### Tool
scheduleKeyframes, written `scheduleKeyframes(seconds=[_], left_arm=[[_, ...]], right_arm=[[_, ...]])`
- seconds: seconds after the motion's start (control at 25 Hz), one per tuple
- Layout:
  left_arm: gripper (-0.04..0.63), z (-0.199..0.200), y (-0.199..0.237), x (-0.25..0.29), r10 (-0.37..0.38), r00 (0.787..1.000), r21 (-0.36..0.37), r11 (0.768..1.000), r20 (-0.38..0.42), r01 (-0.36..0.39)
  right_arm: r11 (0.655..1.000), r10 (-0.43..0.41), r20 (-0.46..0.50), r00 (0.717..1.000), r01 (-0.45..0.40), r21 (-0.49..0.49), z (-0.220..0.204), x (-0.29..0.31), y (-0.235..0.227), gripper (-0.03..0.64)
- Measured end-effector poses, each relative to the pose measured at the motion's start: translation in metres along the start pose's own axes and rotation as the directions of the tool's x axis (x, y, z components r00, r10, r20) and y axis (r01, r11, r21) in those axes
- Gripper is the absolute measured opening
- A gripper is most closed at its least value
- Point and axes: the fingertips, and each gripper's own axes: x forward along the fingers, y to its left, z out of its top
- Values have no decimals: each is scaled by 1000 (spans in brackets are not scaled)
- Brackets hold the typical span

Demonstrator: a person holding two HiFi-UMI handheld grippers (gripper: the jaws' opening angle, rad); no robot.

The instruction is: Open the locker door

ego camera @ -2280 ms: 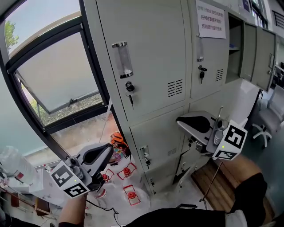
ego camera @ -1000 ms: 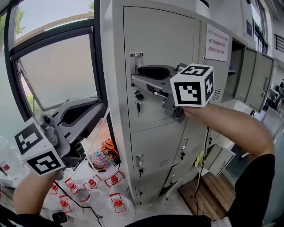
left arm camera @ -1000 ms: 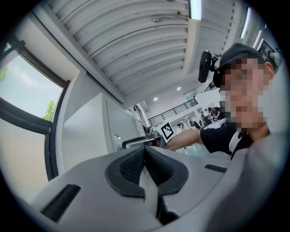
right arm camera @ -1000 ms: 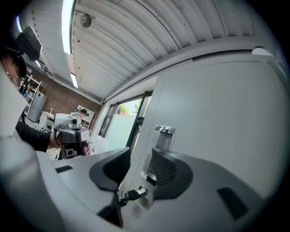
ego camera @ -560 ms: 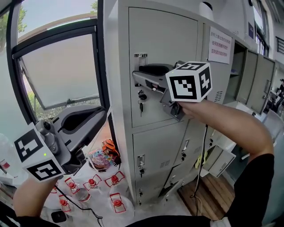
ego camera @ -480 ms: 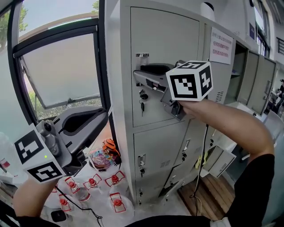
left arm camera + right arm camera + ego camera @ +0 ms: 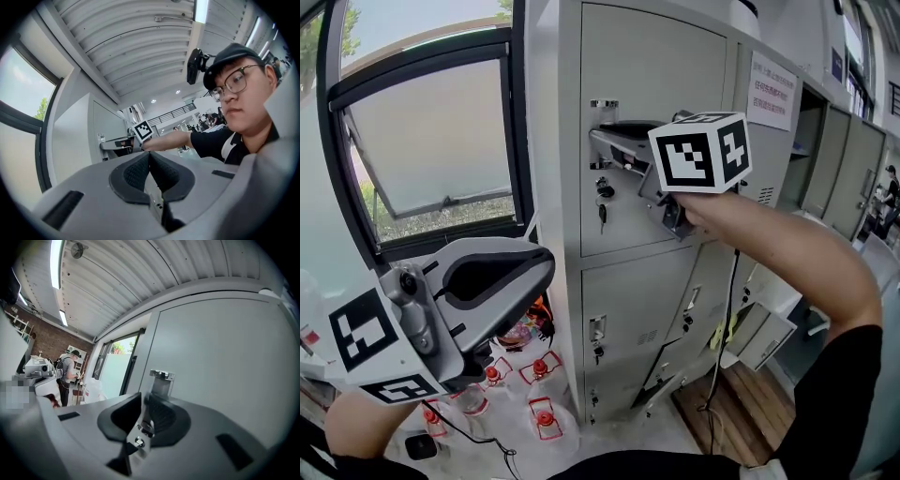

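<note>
1. The right tongs [image 7: 602, 142], just closing, clamp the handle [image 7: 161, 382] of the shut upper locker door [image 7: 675, 84].
2. The left tongs [image 7: 542, 267] hang low, together, empty.
3. Next likely: pull outward.

The locker door [image 7: 661, 66] is pale grey, its handle [image 7: 161, 383] silver, the cube [image 7: 701, 153] black-and-white.

"What's sitting on the floor [image 7: 623, 427]?"
"Clear red-capped containers [image 7: 542, 417] are standing at the left, near the foot of the locker bank [image 7: 647, 309]. A black cable [image 7: 483, 441] is trailing beside them, and wooden boards [image 7: 736, 401] are lying at the right."
</note>
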Motion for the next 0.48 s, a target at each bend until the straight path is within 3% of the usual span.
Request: scheduleKeyframes(seconds=[0.08,0.28,0.48], left_arm=[[11,0,-6,2,-15,1000,1,1000,-6,15],[11,5,-25,5,-48,999,-7,999,-4,48],[11,5,-30,6,-29,1000,0,1000,-2,29]], right_arm=[[1000,-7,-4,1000,8,13,-1,1,-2,38],[999,11,4,1000,-11,51,-2,1,-3,34],[997,40,6,999,-41,62,-5,-3,-2,29]])
